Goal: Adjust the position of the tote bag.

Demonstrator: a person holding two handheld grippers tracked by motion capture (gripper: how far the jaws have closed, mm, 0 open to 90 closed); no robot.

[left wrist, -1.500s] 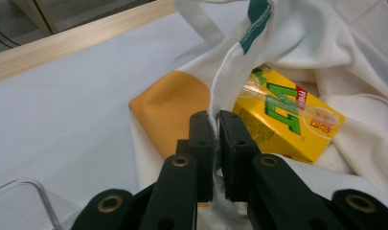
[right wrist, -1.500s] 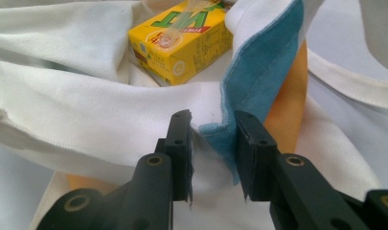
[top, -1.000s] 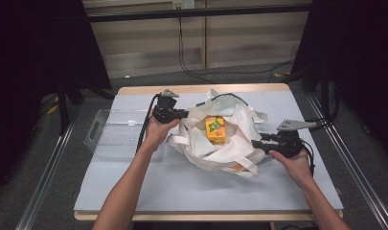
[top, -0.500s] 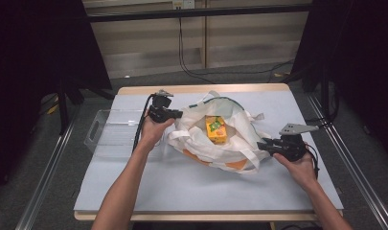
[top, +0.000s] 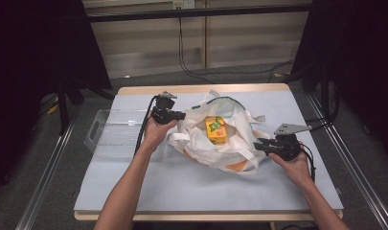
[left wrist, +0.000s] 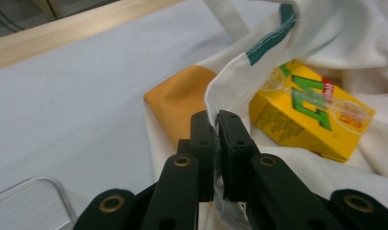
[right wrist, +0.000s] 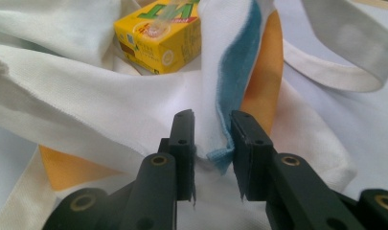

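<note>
Left hand-held gripper (left wrist: 215,127) pinches the tote bag (top: 230,143) rim at centre frame, w/ jaws clamped tight. Right hand-held gripper (right wrist: 211,143) sits part-open round the opposite blue-edged rim, prob. to spread the mouth. Yellow juice carton (top: 216,130) lies inside, mid-bench (top: 191,187).

My two forearms are bare, no sleeves reaching them. Both handheld grippers are matte black; the left gripper (top: 175,115) trails a black cable, and the right gripper (top: 261,145) carries a grey three-cornered plate on top. On each I see flat rectangular jaws with small screw holes, on arms pinned with brass-ringed rivets.
</note>
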